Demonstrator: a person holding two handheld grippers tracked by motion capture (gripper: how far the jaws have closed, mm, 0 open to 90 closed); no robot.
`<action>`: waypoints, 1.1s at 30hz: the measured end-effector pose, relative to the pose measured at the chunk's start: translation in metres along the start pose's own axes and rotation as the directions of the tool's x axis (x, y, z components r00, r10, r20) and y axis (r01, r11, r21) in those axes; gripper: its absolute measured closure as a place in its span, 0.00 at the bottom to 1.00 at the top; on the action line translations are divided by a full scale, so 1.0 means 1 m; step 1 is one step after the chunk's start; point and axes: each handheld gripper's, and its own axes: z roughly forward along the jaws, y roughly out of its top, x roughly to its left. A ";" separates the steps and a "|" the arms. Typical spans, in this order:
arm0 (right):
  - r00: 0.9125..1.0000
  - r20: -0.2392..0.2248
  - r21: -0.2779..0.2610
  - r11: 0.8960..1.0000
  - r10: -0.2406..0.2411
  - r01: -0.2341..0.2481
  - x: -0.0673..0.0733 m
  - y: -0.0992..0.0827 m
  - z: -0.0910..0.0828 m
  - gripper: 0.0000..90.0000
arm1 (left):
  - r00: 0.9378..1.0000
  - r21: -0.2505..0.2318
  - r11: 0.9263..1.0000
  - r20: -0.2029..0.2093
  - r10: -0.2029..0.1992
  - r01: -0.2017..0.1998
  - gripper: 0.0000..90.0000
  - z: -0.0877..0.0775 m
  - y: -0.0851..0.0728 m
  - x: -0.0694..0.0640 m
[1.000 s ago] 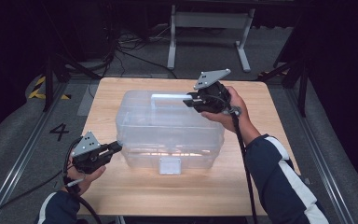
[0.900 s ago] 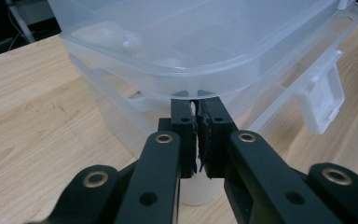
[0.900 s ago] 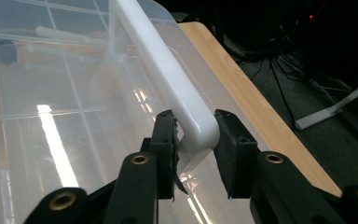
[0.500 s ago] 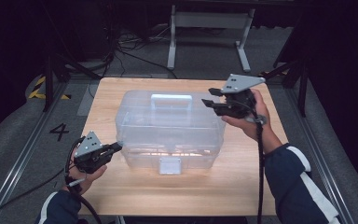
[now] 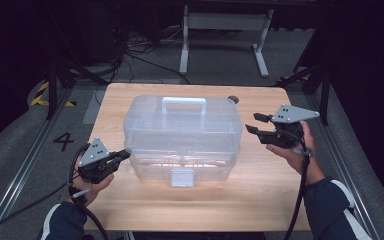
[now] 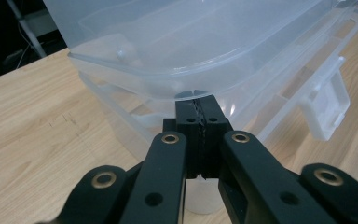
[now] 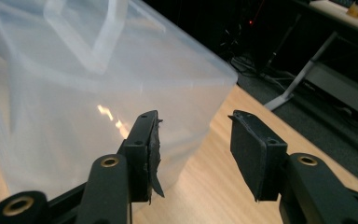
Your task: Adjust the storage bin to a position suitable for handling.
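On the table (image 5: 260, 200), the box (image 5: 182, 137) lies crosswise, latch toward the person; left hand-held gripper (image 5: 124, 154) closed, right hand-held gripper (image 5: 254, 123) apart.

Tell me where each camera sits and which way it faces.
High view: above the person's side, looking forward and down on the table; both forearms, left gripper, right gripper.
Left gripper view: on the left gripper, jaws together at the clear box.
Right gripper view: on the right gripper, jaws apart beside the box's end.
All share the box.
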 end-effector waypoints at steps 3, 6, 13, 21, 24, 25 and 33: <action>1.000 -0.015 0.007 1.000 -0.002 0.002 0.005 -0.018 0.003 0.59 | 1.000 -0.010 1.000 -0.005 0.000 0.000 1.00 -0.001 0.003 0.001; 0.999 -0.040 0.012 1.000 -0.004 0.004 0.011 -0.030 0.008 0.59 | 1.000 -0.020 1.000 -0.009 0.008 -0.008 1.00 -0.001 0.006 0.001; 0.998 -0.064 0.018 1.000 -0.017 0.018 0.024 -0.041 0.019 0.57 | 1.000 -0.043 0.999 -0.009 0.003 -0.003 1.00 -0.001 0.013 0.003; 0.999 -0.048 -0.062 0.998 -0.013 0.010 0.031 -0.038 0.021 0.57 | 1.000 -0.042 0.999 -0.012 0.014 -0.014 1.00 0.001 0.014 0.002; 0.999 -0.033 -0.077 0.997 -0.018 0.015 0.033 -0.038 0.023 0.57 | 1.000 -0.039 0.999 -0.015 0.015 -0.015 0.99 0.001 0.014 0.002; 0.999 -0.032 -0.084 0.996 -0.015 0.013 0.033 -0.038 0.023 0.57 | 1.000 -0.040 0.999 -0.016 0.014 -0.015 0.98 0.001 0.014 0.002; 1.000 0.006 -0.143 0.990 -0.005 0.006 0.033 -0.034 0.021 0.60 | 0.999 -0.013 1.000 -0.047 0.008 -0.009 0.92 -0.002 0.005 0.004</action>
